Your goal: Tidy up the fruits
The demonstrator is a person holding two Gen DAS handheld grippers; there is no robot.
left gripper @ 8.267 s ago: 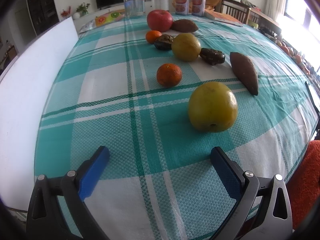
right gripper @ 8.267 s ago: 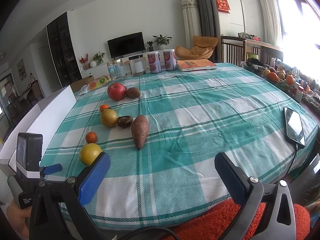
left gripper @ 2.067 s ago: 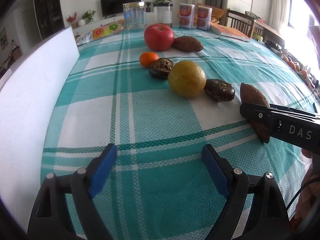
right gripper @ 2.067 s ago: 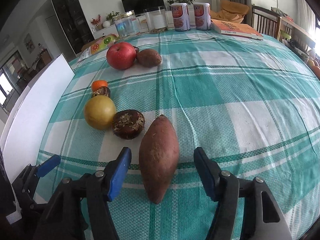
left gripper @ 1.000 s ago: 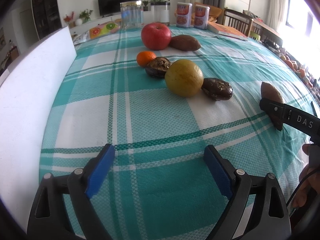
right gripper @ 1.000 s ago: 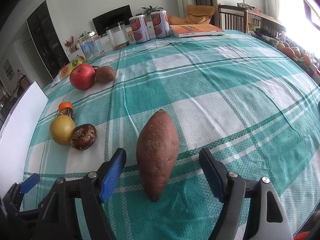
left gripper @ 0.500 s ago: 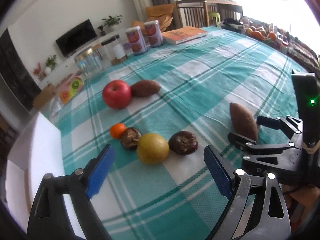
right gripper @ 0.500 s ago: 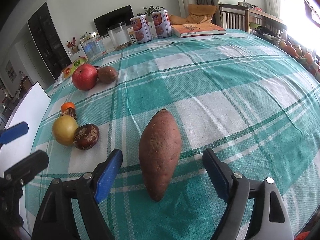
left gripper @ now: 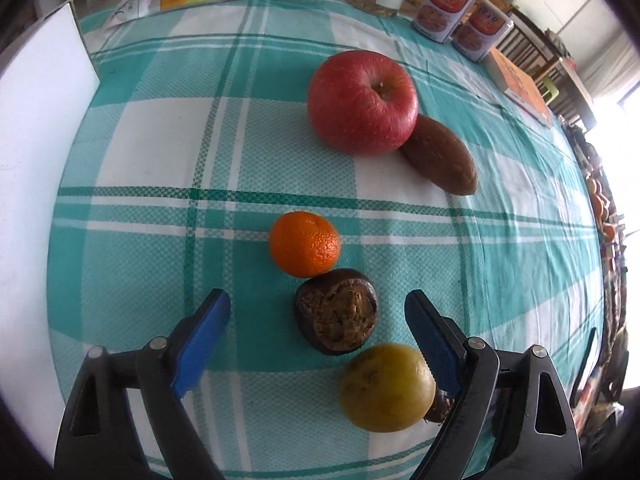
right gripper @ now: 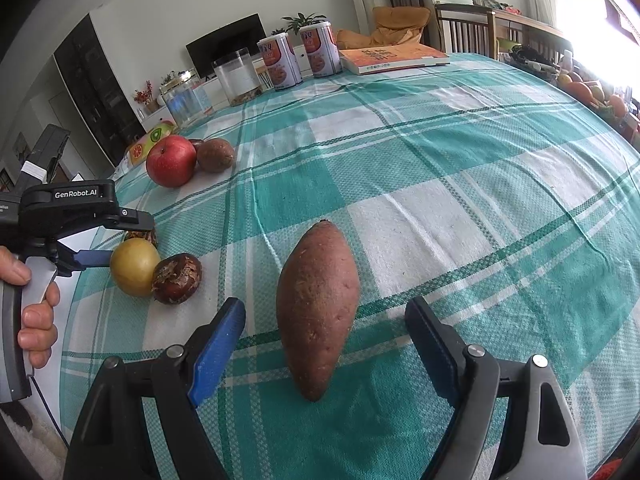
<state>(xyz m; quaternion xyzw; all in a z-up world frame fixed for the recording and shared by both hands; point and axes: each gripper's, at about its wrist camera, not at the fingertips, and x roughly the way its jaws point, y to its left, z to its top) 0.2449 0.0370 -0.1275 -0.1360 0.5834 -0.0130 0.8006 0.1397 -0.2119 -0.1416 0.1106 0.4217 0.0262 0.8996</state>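
Wrinkled dark passion fruit (left gripper: 338,314) lies on the checked tablecloth (left gripper: 152,140), between your left gripper's (left gripper: 318,320) spread blue pads, untouched. Pebbled mandarin (left gripper: 305,249) touches it beyond; a smooth yellow fruit (left gripper: 387,387) sits nearer, half hiding another dark one. Your right gripper (right gripper: 325,328), also released, straddles the tapered rough-skinned sweet potato (right gripper: 317,312) without contact.

I'm in a home living/dining room. TV (right gripper: 226,46), potted plant (right gripper: 302,20), wooden chair (right gripper: 464,28). Checked tablecloth (right gripper: 440,160) on the table.
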